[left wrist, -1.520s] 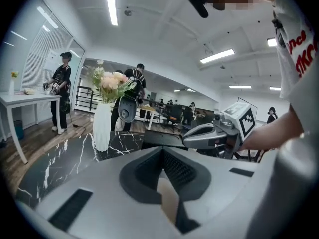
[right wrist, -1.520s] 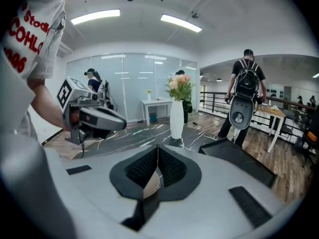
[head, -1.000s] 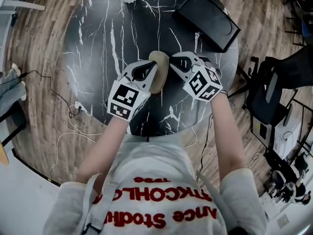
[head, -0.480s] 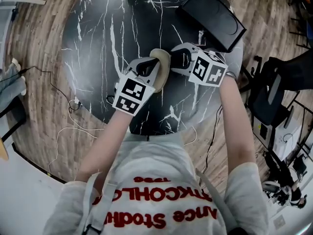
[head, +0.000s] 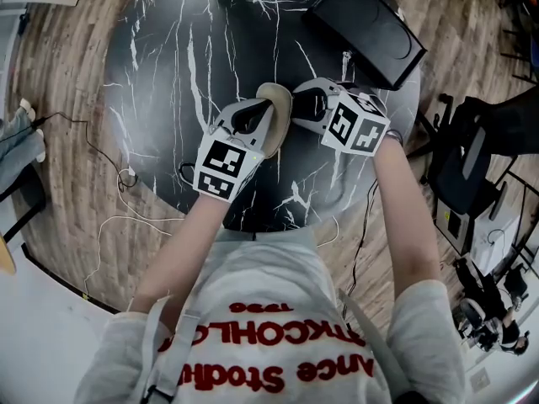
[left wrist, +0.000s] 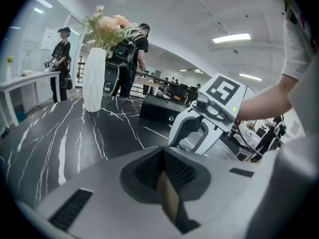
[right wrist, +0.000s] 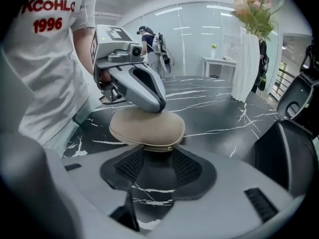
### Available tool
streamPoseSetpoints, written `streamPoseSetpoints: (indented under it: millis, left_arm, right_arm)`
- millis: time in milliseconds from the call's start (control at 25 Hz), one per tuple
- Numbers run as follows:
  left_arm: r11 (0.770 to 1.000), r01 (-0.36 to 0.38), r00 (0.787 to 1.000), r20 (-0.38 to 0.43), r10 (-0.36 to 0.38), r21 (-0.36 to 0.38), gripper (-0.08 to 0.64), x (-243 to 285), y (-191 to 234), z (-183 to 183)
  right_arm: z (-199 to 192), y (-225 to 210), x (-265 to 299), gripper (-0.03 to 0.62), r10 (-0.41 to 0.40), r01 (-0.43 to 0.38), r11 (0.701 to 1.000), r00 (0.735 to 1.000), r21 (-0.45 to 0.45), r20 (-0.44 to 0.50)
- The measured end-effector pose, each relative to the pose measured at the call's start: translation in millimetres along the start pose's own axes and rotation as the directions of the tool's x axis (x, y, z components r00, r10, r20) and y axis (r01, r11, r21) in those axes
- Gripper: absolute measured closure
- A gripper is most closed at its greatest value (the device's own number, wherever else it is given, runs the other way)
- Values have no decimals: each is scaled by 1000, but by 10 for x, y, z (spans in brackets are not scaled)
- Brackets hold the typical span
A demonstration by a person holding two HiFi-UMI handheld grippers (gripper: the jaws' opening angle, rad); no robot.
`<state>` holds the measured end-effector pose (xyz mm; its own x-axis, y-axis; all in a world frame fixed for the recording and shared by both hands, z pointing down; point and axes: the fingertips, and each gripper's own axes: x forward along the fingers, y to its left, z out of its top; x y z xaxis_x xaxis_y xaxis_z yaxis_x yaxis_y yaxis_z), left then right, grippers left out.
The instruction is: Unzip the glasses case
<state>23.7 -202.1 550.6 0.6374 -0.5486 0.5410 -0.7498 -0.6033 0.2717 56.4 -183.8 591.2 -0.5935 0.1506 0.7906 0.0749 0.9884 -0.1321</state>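
Observation:
A tan glasses case (head: 279, 106) lies on the round black marble table (head: 168, 82) between both grippers. My left gripper (head: 268, 118) is shut on its left side; in the left gripper view a tan strip of the case (left wrist: 167, 199) sits pinched between the pads. My right gripper (head: 296, 108) stands at the case's right end, its jaws wide and closing. In the right gripper view the case (right wrist: 147, 127) lies just beyond the pads (right wrist: 130, 166), with bare table between them. The zipper seam runs along the case's near edge, under the left gripper (right wrist: 149, 99).
A black box (head: 362, 28) lies at the table's far right. A white vase with flowers (left wrist: 93, 78) stands at the far edge. Cables (head: 126, 179) trail over the table's left rim onto the wood floor. An office chair (head: 459, 171) stands to the right. People stand in the background.
The right gripper has tipped over and its marker cube has swung to the right and farther away. The left gripper and the case have hardly shifted.

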Motion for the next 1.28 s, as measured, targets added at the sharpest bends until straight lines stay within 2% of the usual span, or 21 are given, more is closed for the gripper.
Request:
streamPoseSetpoints:
  millis: [120, 280, 320, 360, 520, 600, 680, 760, 800, 960, 1080, 1280]
  left_arm:
    - [999, 1, 1000, 19, -1, -35, 554, -6, 19, 5]
    - [1000, -15, 999, 35, 15, -24, 554, -6, 27, 16]
    - [1000, -22, 999, 38, 23, -21, 555, -7, 31, 19]
    - [999, -29, 999, 43, 30, -19, 557, -8, 33, 20]
    - [999, -35, 997, 65, 35, -7, 558, -13, 24, 18]
    - [999, -35, 997, 71, 35, -2, 560, -20, 23, 14]
    - [999, -36, 997, 74, 36, -5, 560, -22, 25, 11]
    - [1000, -29, 997, 65, 30, -11, 560, -18, 28, 10]
    - [1000, -25, 998, 60, 25, -12, 560, -14, 28, 13]
    - [999, -33, 997, 64, 31, 34, 560, -9, 24, 29]
    - [999, -37, 996, 84, 34, 33, 560, -17, 31, 24]
    - [999, -23, 996, 92, 19, 36, 560, -7, 31, 9]
  right_arm:
    - [-2, 21, -3, 429, -43, 43, 999, 999, 19, 27]
    - [0, 48, -10, 481, -120, 119, 993, 992, 24, 43]
    - [2, 43, -11, 529, -147, 146, 989, 988, 23, 46]
    - [2, 40, -9, 550, -169, 168, 985, 984, 23, 50]
    - [-11, 42, 1, 537, -192, 190, 981, 980, 30, 48]
    - [-10, 53, 10, 529, -170, 168, 985, 985, 48, 42]
    - [-7, 90, 15, 520, -115, 111, 990, 992, 83, 49]
    - [14, 145, 17, 415, -63, 55, 992, 996, 115, 64]
    - [20, 159, 18, 414, -61, 52, 991, 996, 123, 68]
    - [29, 156, 34, 414, -152, 141, 977, 987, 163, 55]
    - [32, 171, 44, 420, -221, 204, 955, 974, 215, 57]
    - [32, 232, 53, 487, -287, 267, 935, 956, 235, 53]
